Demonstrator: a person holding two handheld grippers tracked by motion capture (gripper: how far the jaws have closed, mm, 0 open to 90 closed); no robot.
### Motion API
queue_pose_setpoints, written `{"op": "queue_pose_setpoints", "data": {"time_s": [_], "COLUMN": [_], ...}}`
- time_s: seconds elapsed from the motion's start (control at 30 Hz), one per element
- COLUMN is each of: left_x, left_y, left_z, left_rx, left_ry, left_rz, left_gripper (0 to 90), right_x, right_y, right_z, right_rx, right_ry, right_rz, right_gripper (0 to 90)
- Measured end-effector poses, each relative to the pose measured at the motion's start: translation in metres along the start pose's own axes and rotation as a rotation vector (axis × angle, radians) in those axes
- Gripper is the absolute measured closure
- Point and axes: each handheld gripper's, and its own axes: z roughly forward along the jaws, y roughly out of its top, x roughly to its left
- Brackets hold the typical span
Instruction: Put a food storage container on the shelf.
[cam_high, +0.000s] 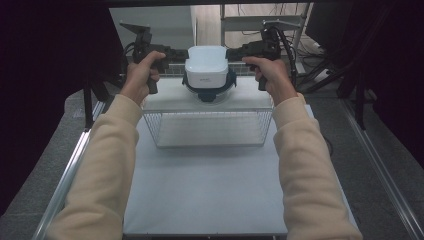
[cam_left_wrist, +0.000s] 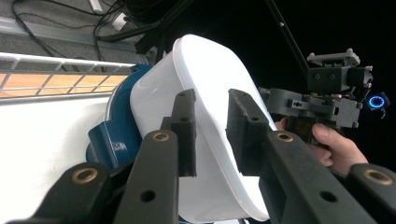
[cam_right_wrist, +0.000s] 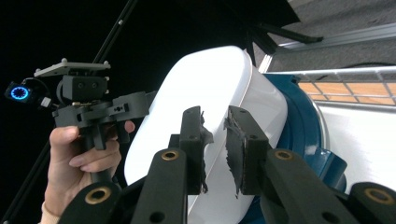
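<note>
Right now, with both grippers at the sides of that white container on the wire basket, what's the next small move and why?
Probably draw both grippers straight back. The white container sits on its blue base atop the wire basket, and the left gripper and right gripper flank it with jaws apart and no grip visible, so sliding outward should clear it without tipping.
</note>
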Motion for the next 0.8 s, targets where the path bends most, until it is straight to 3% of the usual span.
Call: {"op": "queue_pose_setpoints", "data": {"time_s": [0.1, 0.17, 0.23, 0.33, 0.5, 0.57, 0.7, 0.8], "left_x": [-0.001, -0.004, -0.008, -0.017, -0.03, -0.034, -0.038, -0.041], "left_y": [-0.002, -0.003, -0.005, -0.01, -0.027, -0.039, -0.064, -0.093], "left_z": [0.001, 0.0, -0.004, -0.016, -0.036, -0.044, -0.057, -0.066], "left_rx": [0.006, -0.009, -0.03, -0.068, -0.081, -0.075, -0.074, -0.076], "left_ry": [0.001, 0.015, 0.03, 0.052, 0.095, 0.122, 0.166, 0.204], "left_rz": [0.018, 0.039, 0.076, 0.146, 0.275, 0.331, 0.413, 0.481], "left_gripper": [68.6, 58.4, 47.5, 36.3, 29.4, 28.7, 27.1, 25.9], "right_x": [0.001, 0.004, 0.008, 0.017, 0.034, 0.037, 0.04, 0.038], "right_y": [0.0, -0.001, -0.002, -0.005, -0.024, -0.035, -0.059, -0.078], "right_z": [0.0, -0.001, -0.004, -0.012, -0.029, -0.035, -0.05, -0.061], "right_rx": [-0.016, -0.03, -0.058, -0.108, -0.137, -0.124, -0.11, -0.102], "right_ry": [-0.002, 0.003, -0.022, -0.05, -0.085, -0.096, -0.16, -0.169], "right_rz": [-0.014, -0.025, -0.061, -0.134, -0.328, -0.401, -0.522, -0.565], "right_gripper": [72.3, 59.8, 48.5, 40.1, 31.6, 29.5, 26.7, 26.1]}}
